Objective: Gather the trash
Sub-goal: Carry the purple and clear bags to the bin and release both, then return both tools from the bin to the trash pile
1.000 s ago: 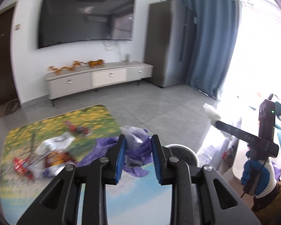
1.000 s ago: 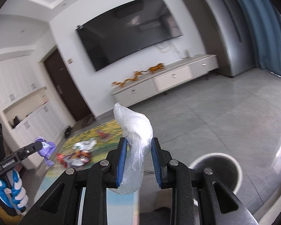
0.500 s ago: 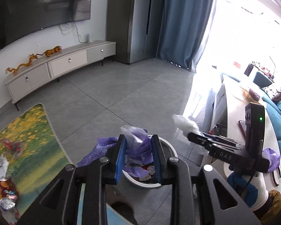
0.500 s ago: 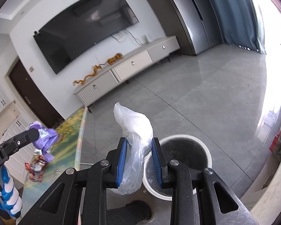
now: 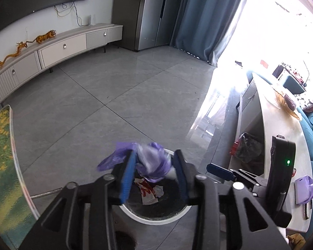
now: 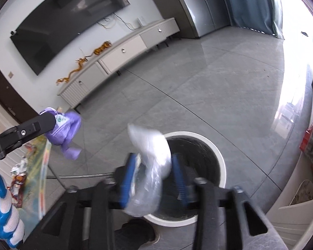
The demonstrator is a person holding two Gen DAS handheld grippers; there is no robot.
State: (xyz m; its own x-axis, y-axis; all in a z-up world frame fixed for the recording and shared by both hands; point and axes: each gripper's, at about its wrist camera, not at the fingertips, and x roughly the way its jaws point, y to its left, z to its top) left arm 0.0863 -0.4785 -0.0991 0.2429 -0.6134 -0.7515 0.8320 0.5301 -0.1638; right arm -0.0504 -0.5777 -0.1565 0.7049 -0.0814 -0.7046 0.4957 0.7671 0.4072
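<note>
My left gripper [image 5: 154, 170] stands open over the white round bin [image 5: 156, 218]; the purple plastic wrapper [image 5: 150, 164] sits blurred between its spread jaws, above the bin's mouth. Paper scraps [image 5: 149, 191] lie inside the bin. My right gripper [image 6: 153, 170] also has its jaws spread over the bin [image 6: 221, 162], with the clear plastic bag [image 6: 152, 160] loose and blurred between them. The left gripper with the purple wrapper [image 6: 64, 128] shows at the left of the right wrist view. The right gripper [image 5: 221, 169] shows at the right of the left wrist view.
A table with a yellow flower-pattern top [image 5: 2, 166] stands left of the bin, with snack wrappers [image 6: 18, 179] on it. A pale counter [image 5: 281, 137] with a black bag [image 5: 248, 148] below it is on the right. Grey tiled floor [image 5: 114, 87] stretches to the TV cabinet [image 5: 58, 48].
Both grippers have swung from the table side to over the bin and tilted down. Both pairs of jaws have opened wider, and the purple wrapper and clear bag are blurred between them.
</note>
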